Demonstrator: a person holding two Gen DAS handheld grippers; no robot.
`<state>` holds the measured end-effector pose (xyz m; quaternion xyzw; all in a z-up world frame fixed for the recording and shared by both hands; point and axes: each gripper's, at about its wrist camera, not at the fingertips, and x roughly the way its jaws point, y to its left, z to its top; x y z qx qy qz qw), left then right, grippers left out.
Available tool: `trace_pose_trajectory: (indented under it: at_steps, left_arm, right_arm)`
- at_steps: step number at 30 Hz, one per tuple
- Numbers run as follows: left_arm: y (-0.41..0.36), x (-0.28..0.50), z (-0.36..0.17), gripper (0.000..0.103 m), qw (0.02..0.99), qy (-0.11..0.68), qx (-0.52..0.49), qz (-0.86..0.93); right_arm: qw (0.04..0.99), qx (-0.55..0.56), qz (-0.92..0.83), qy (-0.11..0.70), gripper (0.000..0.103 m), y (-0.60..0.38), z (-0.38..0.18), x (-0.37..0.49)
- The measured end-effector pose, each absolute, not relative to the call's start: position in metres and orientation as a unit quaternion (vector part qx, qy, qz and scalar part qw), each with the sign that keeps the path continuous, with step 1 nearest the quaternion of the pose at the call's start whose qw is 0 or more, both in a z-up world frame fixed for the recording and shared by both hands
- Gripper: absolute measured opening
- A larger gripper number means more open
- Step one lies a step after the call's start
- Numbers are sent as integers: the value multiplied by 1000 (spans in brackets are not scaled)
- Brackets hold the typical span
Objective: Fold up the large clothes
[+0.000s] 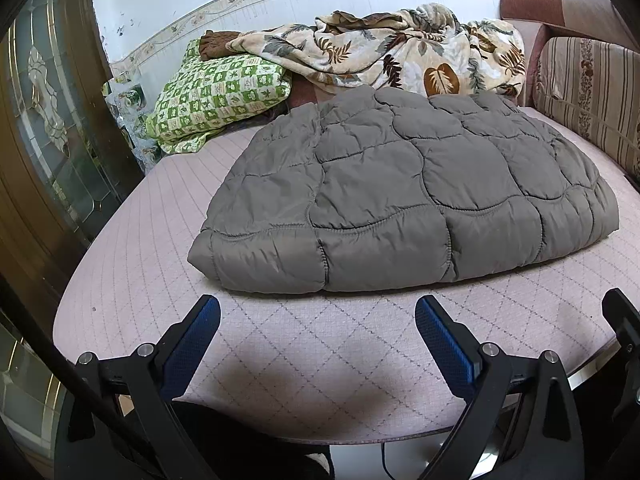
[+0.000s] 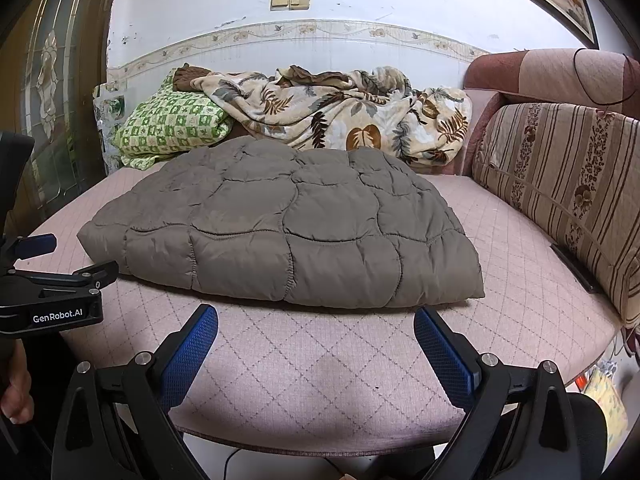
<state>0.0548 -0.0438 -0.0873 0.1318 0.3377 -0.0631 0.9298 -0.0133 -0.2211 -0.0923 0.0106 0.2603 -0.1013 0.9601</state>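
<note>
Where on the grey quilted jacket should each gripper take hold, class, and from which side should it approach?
Probably the thick near hem of the grey quilted jacket, one corner per gripper, approached from the front. That edge faces both open grippers, the left gripper and right gripper, and its rolled bulk stands proud of the pink mattress.

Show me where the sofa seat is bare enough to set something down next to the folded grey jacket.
Bare seat runs along the front edge, between the grey jacket and the open right gripper and left gripper. Another free strip lies between the jacket and the striped cushion. Behind the jacket it is crowded: the green checked pillow and leaf-print blanket.
</note>
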Motion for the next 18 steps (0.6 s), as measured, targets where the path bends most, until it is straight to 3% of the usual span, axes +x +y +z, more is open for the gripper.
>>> trace_pose_trajectory:
  at_steps: [18]
  left_arm:
    - [-45,55,-88,98,930,337,134,-59]
  right_arm:
    - [960,10,-99,262,100,-223,-93,-13]
